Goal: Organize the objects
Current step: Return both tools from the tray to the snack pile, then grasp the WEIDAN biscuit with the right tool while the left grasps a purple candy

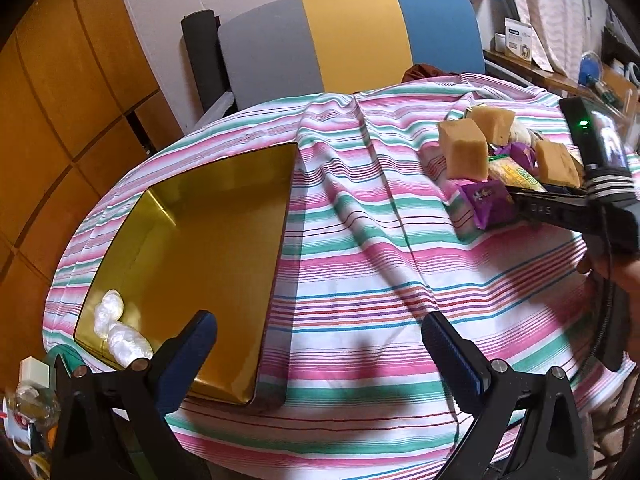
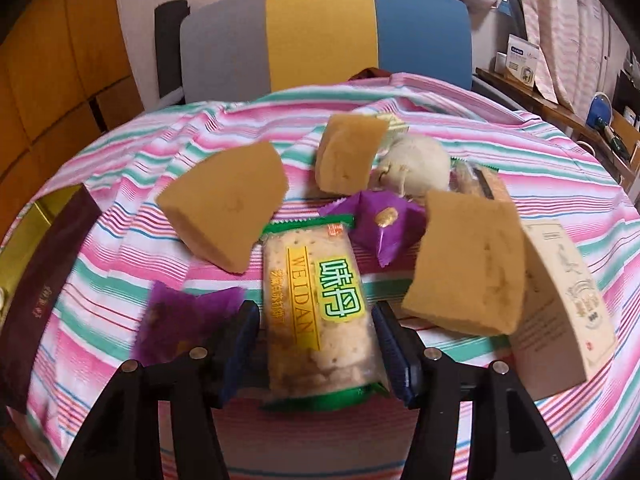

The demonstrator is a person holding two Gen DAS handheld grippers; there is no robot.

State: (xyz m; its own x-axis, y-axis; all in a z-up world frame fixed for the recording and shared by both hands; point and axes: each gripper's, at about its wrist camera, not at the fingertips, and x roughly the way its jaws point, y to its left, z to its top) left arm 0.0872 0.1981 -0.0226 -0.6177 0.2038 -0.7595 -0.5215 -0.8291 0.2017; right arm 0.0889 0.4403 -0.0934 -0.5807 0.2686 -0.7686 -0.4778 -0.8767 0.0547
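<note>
My right gripper (image 2: 316, 320) is shut on a clear cracker packet (image 2: 320, 304) with a green and yellow label, held just above the striped cloth. Around it lie three tan sponge blocks (image 2: 224, 216), purple wrapped sweets (image 2: 384, 220), a pale round bun (image 2: 416, 168) and a cream card box (image 2: 560, 304). My left gripper (image 1: 320, 340) is open and empty over the cloth, beside the gold tin tray (image 1: 208, 248). White wrapped sweets (image 1: 116, 332) lie in the tray's near corner. In the left wrist view the right gripper (image 1: 516, 196) reaches into the pile.
A striped cloth (image 1: 360, 264) covers the round table. A grey, yellow and blue chair back (image 1: 344, 40) stands behind it. A dark brown tin lid (image 2: 44, 280) lies by the tray at the left. Wooden cabinets and a cluttered shelf flank the table.
</note>
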